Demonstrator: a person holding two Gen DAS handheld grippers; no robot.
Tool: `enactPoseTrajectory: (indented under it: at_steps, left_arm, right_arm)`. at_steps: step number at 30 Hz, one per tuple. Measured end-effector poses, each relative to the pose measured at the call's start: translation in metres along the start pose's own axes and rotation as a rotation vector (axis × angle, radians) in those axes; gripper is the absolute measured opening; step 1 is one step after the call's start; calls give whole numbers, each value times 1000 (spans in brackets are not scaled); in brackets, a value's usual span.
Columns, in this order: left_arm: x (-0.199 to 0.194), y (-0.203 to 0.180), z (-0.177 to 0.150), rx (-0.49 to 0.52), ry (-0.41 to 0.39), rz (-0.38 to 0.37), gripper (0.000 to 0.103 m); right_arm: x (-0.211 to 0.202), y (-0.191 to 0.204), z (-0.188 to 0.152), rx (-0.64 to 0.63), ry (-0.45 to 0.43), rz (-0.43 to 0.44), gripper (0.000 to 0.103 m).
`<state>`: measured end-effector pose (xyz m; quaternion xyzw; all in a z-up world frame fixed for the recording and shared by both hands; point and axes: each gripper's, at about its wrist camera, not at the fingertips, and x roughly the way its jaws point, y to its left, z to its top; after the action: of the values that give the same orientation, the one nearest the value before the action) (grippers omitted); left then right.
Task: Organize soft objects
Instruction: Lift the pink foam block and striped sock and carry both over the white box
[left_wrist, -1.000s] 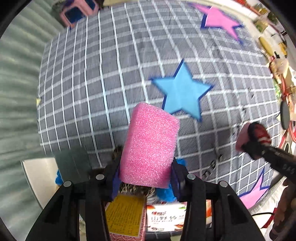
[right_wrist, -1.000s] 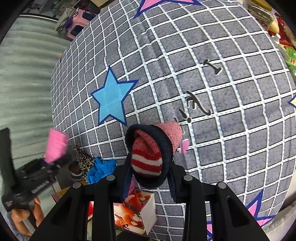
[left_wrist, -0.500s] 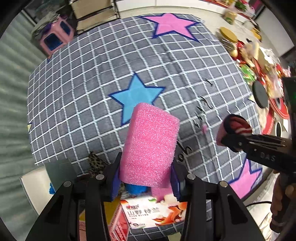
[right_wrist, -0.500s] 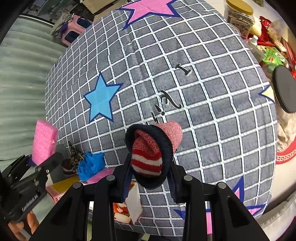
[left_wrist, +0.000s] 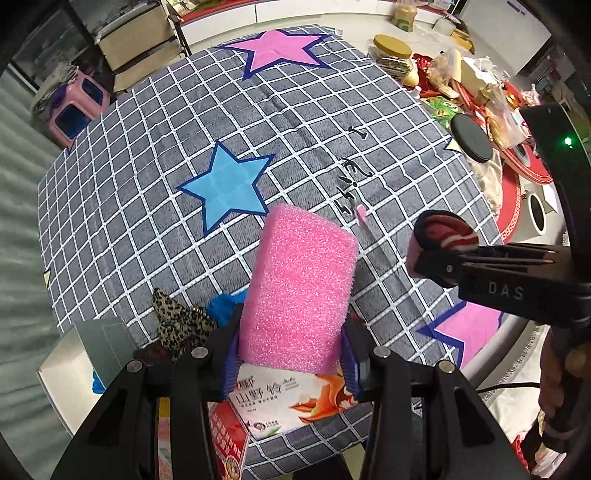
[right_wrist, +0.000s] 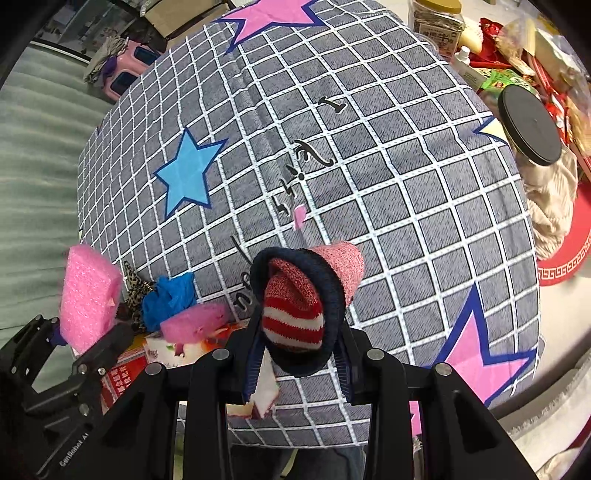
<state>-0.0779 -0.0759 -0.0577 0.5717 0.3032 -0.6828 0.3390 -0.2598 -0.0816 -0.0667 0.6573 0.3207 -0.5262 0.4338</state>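
Above the checked surface (left_wrist: 332, 110), the left hand-held gripper (left_wrist: 291, 354) is clamping a pink sponge (left_wrist: 299, 288) while the right hand-held gripper (right_wrist: 295, 354) is gripping a rolled sock (right_wrist: 295, 306); neither is placed, and blue cloth (right_wrist: 168, 299) is waiting near the edge.

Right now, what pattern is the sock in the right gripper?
Red-and-white stripes, navy cuff, pink heathered toe; clearest in the right wrist view.
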Motion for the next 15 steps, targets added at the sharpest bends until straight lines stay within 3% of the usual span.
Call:
enactPoseTrajectory:
  at_steps: [15]
  left_arm:
    - [-61,75,-51,-158,-145,56,49]
  right_arm:
    - [-44,98,-23,-168,-120,25,36]
